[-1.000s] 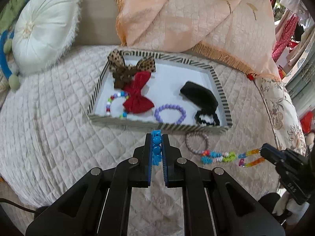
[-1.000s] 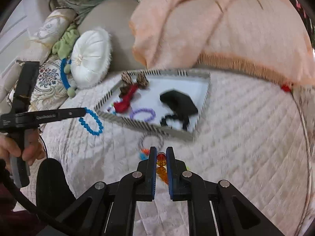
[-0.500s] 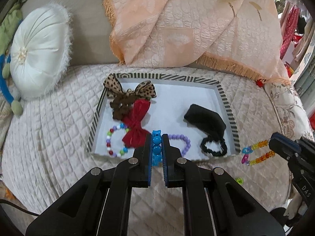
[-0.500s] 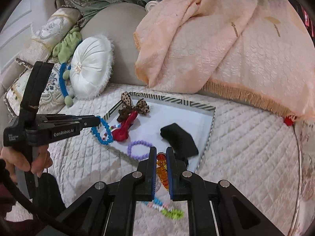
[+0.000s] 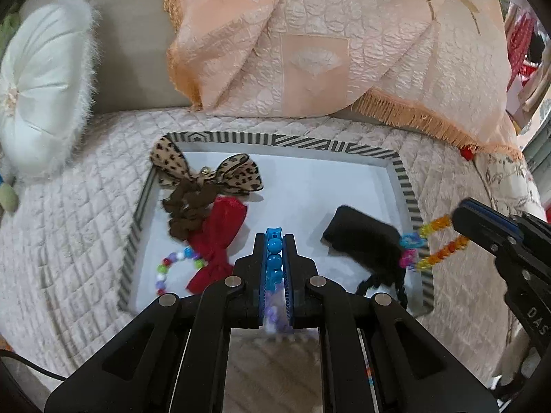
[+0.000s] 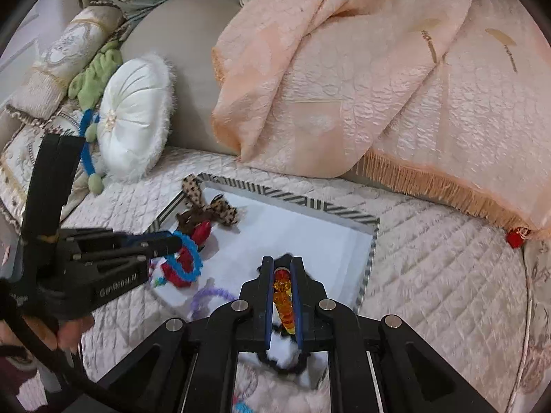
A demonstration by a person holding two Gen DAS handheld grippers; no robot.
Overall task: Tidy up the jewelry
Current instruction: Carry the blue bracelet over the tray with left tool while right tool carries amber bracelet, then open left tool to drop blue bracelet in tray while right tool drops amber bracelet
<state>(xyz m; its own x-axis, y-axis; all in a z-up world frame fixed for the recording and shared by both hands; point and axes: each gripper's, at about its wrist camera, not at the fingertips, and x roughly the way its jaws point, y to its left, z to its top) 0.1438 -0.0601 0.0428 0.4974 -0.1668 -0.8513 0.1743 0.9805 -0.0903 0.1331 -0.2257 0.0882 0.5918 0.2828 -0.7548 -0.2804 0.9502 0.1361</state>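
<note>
My left gripper is shut on a blue bead bracelet, held above the near part of the striped tray. In the right wrist view that left gripper carries the blue bracelet as a hanging loop over the tray's left side. My right gripper is shut on an orange bead bracelet above the tray's near edge. From the left wrist view the right gripper hangs the orange bracelet over the tray's right rim.
The tray holds a leopard bow, a red bow, a multicoloured bead bracelet, a black pouch and a purple bracelet. A peach throw lies behind; a white round cushion sits left.
Both grippers have moved forward from the quilt in front of the tray to above the tray, each still holding its bracelet. The tray now looks larger and nearer.
</note>
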